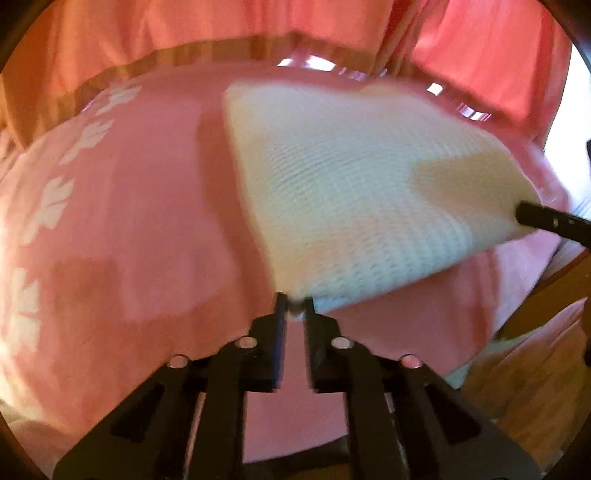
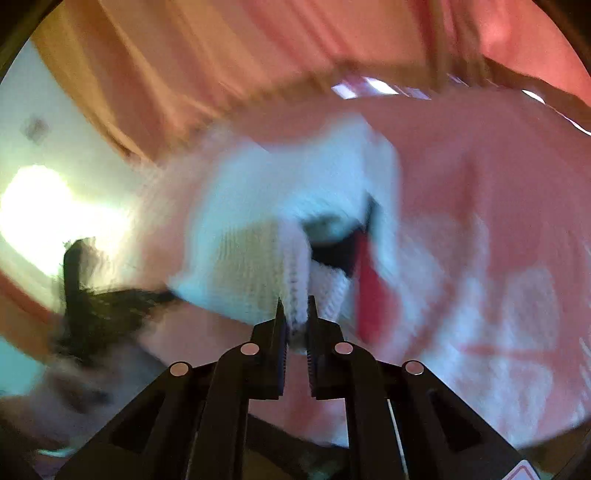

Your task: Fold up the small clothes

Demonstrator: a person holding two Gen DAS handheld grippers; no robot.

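A small white knitted garment (image 1: 343, 192) is held spread above a pink patterned cloth (image 1: 140, 206). My left gripper (image 1: 294, 301) is shut on its near corner. My right gripper shows in the left wrist view as a black tip (image 1: 532, 214) at the garment's right corner. In the blurred right wrist view, my right gripper (image 2: 296, 308) is shut on a folded edge of the white garment (image 2: 258, 258), which hangs bunched in front of it. The left gripper (image 2: 92, 295) shows as a dark blur at the left.
The pink cloth (image 2: 480, 221) with white flower prints covers the table. Pink curtains (image 1: 221, 29) hang behind it. A wooden edge (image 1: 546, 295) and wood floor (image 1: 524, 387) lie at the right. A bright light (image 2: 37, 206) glares at the left.
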